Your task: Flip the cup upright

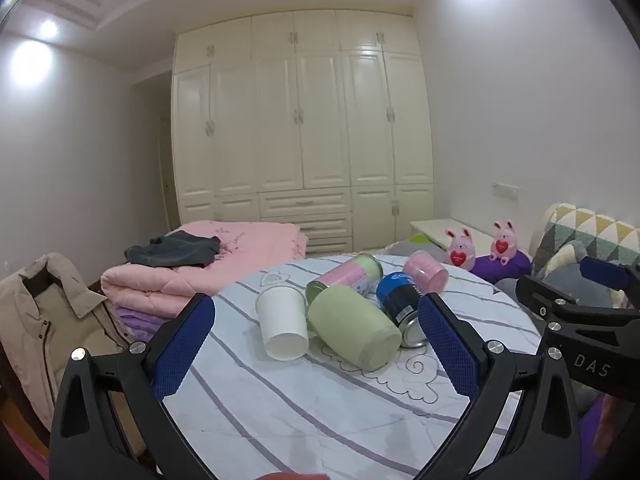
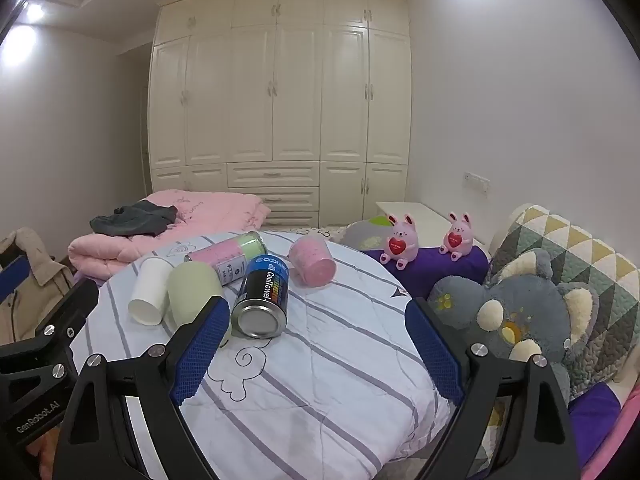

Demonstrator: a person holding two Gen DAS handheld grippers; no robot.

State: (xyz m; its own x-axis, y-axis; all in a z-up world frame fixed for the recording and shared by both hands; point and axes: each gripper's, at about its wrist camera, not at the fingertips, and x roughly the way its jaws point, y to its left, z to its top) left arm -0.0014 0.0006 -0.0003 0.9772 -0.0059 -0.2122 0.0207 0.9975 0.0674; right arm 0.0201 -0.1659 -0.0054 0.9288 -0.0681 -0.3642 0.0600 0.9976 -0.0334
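You are holding the left gripper point(image 1: 316, 320) spread, the green cup point(image 1: 354, 326) lying on its side just beyond its fingertips; the right gripper point(image 2: 316, 324) is spread, gripping nothing.

Cream wardrobe point(image 2: 276, 92) across the whole far wall, panelled doors above, drawers low in the middle. Plain white walls point(image 2: 520, 100) left and right, stepped ceiling moulding, bright ceiling lights point(image 1: 30, 62) glaring in the corners. Folded pink quilt point(image 1: 224, 256) before the wardrobe, dark garment point(image 1: 174, 249) on top. Low white bedside cabinet point(image 2: 420, 212) against the right wall, switch plate point(image 2: 477, 181) above.
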